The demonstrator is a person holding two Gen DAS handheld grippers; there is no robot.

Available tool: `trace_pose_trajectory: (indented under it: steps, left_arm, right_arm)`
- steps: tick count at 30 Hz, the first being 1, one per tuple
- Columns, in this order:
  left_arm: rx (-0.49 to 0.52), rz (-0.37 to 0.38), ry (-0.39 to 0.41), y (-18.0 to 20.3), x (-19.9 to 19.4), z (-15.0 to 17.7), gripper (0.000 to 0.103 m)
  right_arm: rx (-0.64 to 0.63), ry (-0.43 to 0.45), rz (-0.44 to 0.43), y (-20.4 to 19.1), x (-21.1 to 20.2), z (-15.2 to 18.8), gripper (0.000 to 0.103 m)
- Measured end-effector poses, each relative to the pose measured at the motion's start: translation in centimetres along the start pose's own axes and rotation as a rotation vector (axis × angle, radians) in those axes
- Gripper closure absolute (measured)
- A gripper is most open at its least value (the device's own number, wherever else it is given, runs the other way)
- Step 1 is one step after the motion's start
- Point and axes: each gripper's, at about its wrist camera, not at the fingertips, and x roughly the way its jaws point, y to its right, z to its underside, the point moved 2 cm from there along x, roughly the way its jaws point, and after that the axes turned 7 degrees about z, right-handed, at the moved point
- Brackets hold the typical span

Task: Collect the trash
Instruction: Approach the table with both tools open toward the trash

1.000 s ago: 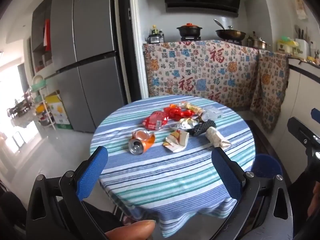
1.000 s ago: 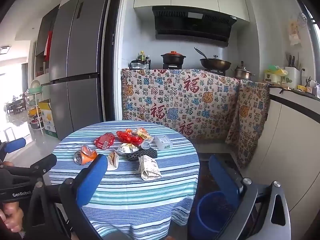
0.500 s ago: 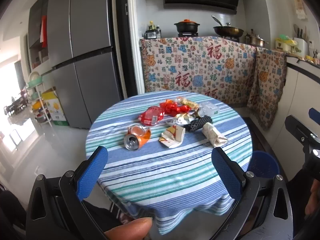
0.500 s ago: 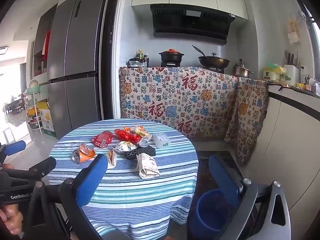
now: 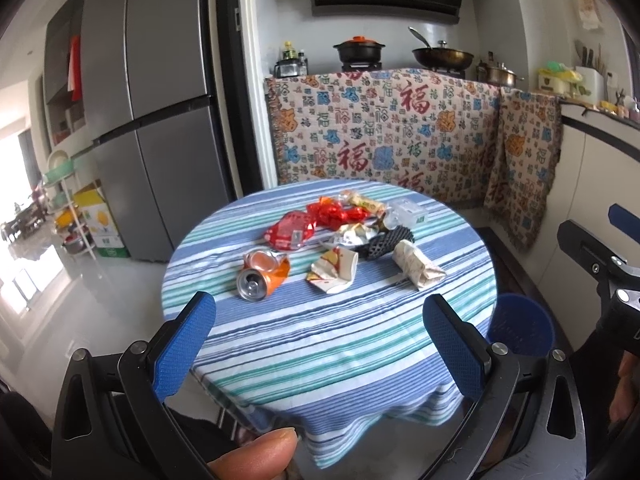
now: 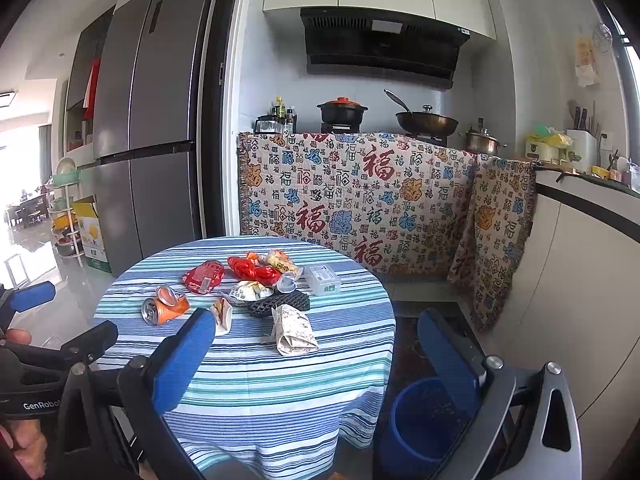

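Trash lies in the middle of a round table with a striped cloth point(image 5: 320, 344) point(image 6: 280, 384): a crushed orange can point(image 5: 262, 274) point(image 6: 164, 310), a crumpled paper cup point(image 5: 334, 270) point(image 6: 222, 314), a folded paper bag point(image 5: 416, 264) point(image 6: 294, 330), red wrappers point(image 5: 292, 230) point(image 6: 204, 276), a black foam net point(image 5: 384, 242) point(image 6: 280, 302) and a clear plastic box point(image 5: 408, 210) point(image 6: 322, 278). A blue bin point(image 5: 520, 330) point(image 6: 420, 416) stands on the floor right of the table. My left gripper point(image 5: 318, 320) and right gripper point(image 6: 316, 334) are open, empty, short of the table.
A grey fridge point(image 5: 160, 120) stands at the back left. A counter draped in patterned cloth point(image 5: 384, 136) holds a pot and a wok. White cabinets point(image 6: 580, 300) run along the right. A rack and a cardboard box point(image 5: 98, 216) stand by the fridge.
Both views have drawn back and tilted up a little; the table sits slightly lower and farther in frame. Both grippers stay open and empty.
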Motion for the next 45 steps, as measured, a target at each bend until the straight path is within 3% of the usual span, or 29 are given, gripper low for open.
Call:
trace_pose_trajectory:
  steps: [12,33,45]
  left_arm:
    - [0.0,0.023,0.0,-0.1,0.1,-0.2,0.0]
    - [0.003,-0.013,-0.003,-0.8,0.7,0.0,0.0]
    - [-0.103,-0.054,-0.03,-4.6,1.8,0.7,0.0]
  right_arm:
    - [-0.001,0.0,0.007,0.3,0.2,0.3,0.0]
    - [-0.006,-0.004,0.008,0.0,0.4,0.0,0.0]
    - [0.001,-0.007,0.002,-0.3,0.9,0.0,0.0]
